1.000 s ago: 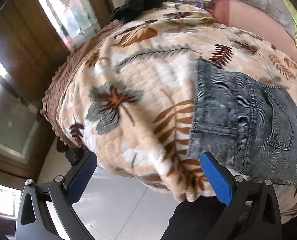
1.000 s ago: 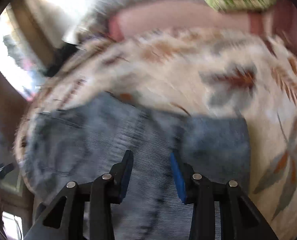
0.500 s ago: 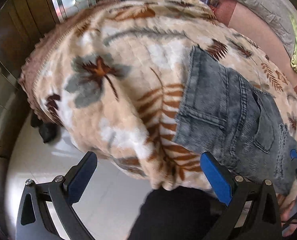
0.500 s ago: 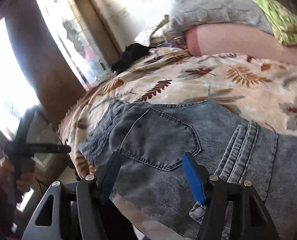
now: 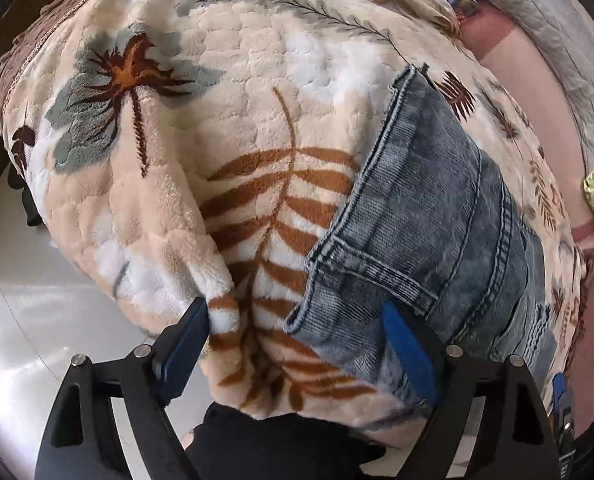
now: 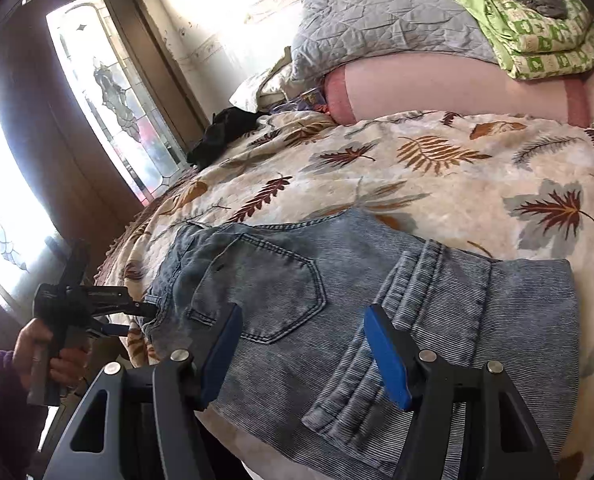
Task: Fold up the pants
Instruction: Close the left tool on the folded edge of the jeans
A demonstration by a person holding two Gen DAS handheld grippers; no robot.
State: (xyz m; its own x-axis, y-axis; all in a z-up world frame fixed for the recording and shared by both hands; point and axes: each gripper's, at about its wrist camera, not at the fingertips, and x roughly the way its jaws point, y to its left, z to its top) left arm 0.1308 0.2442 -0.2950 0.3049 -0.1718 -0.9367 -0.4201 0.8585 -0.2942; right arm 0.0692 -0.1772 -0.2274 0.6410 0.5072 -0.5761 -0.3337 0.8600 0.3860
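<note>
Light blue denim pants lie folded near the front edge of a bed, back pocket up, on a cream leaf-print blanket. My left gripper points down at the bed's corner; its jaws are closing, with the blanket and the pants' seamed corner between them, and the pads do not press on the cloth. In the right wrist view a hand holds the left gripper at the pants' left edge. My right gripper hovers open above the pants, holding nothing.
A grey quilt and green bedding are piled at the far side, above a pink mattress edge. A black garment lies near the glass door. Pale floor lies below the bed's corner.
The left gripper has dropped toward the bed's corner and rolled, and its jaws have narrowed around the pants' corner. The right gripper's jaws have widened and it has drawn back from the pants.
</note>
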